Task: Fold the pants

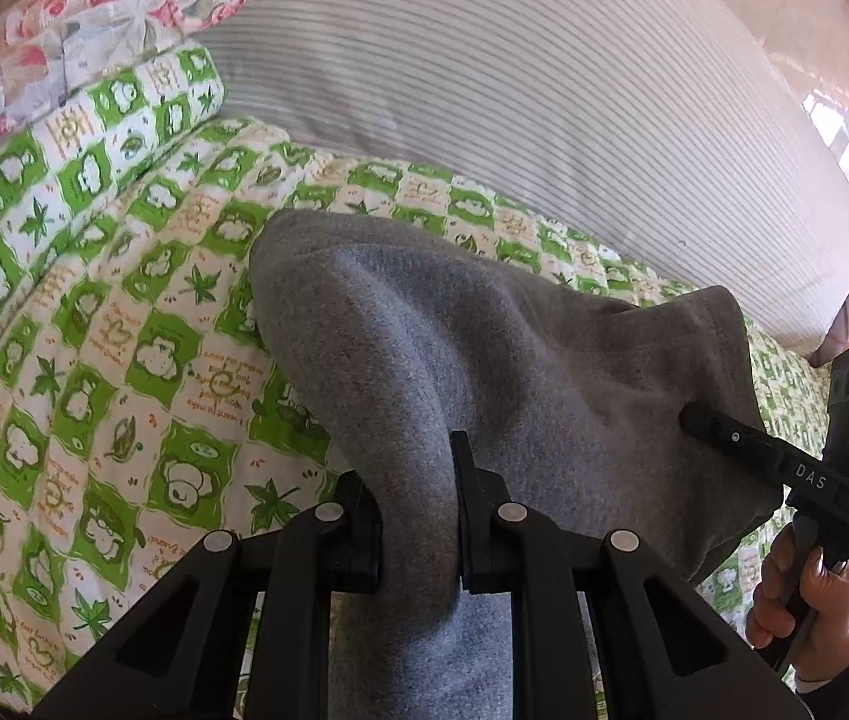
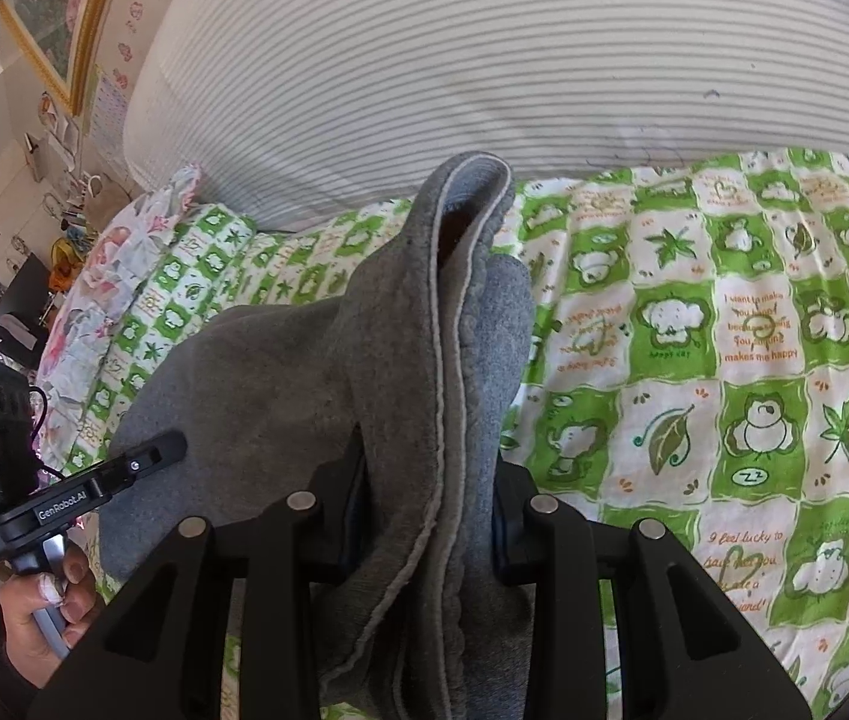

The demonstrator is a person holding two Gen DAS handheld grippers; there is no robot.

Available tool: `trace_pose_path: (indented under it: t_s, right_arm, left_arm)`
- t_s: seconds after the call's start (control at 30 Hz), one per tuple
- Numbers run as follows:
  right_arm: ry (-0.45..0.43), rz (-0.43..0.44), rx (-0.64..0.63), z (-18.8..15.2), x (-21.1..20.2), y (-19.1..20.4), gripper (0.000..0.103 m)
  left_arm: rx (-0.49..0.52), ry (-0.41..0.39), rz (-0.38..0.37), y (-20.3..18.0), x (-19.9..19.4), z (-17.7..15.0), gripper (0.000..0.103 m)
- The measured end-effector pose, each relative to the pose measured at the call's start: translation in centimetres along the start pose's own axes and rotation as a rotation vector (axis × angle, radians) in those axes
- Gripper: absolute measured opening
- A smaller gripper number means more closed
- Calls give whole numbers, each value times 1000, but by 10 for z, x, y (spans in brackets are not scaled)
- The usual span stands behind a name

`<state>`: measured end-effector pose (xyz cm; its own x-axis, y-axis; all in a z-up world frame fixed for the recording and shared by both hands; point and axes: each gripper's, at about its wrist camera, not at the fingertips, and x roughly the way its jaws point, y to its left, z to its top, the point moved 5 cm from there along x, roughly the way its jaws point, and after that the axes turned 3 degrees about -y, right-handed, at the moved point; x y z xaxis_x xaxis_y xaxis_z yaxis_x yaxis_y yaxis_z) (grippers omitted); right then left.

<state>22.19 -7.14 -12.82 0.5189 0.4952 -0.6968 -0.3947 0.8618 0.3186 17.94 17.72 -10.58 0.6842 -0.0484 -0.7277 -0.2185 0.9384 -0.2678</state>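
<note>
The grey fleece pants (image 1: 484, 360) are held up over a green-and-white quilt (image 1: 94, 360). My left gripper (image 1: 418, 516) is shut on a thick fold of the pants. My right gripper (image 2: 430, 516) is shut on another bunch of the pants (image 2: 424, 390), whose hem edge with a pale seam stands up between the fingers. The right gripper also shows in the left wrist view (image 1: 724, 438), pressed into the cloth at the right. The left gripper shows in the right wrist view (image 2: 142, 462), at the pants' left side.
A large striped white cushion (image 1: 514, 90) lies beyond the quilt. A floral pillow (image 1: 64, 30) and a quilt-patterned pillow (image 1: 124, 114) sit at the left. A cluttered wall with a framed picture (image 2: 58, 12) is far left in the right wrist view.
</note>
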Motion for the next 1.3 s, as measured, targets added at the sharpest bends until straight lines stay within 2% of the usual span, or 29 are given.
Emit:
trace_pose_path:
  t_s: [0.2,0.3,0.37,0.4,0.47,0.53,0.77,0.93,1.13,1.3]
  right_arm:
    - [7,-20,8,-4,7,-7,40]
    - [11,-56,-12,-5,7,-9,49]
    - [11,-87,-27,-5,7,-10,61]
    - [12,-101,-36,-5,6,-11,63]
    - [14,-123,-58,-5,3,-12,67]
    - [11,-147,-82,-6,-2,-12,68]
    - [-9,-237,-144,-8,-19,-25,76]
    - [-3,-223,-94,-11,-20,-32,77]
    - [-43,-171,-60,-11,-43,-24,77]
    - [-65,-122,-96,-8,-66,-7,79]
  left_arm:
    - [7,11,-9,6,10,-7,17]
    - [-7,21,-19,12,14,-10,24]
    - [-19,27,-16,17,16,-12,37]
    - [-23,25,-7,20,16,-12,41]
    - [-34,32,9,26,16,-13,57]
    - [-49,29,5,31,13,-15,62]
    - [-23,30,-2,38,7,-30,67]
    - [0,24,29,38,-3,-40,68]
    - [57,3,115,33,-27,-46,68]
    - [53,-18,121,31,-49,-55,69]
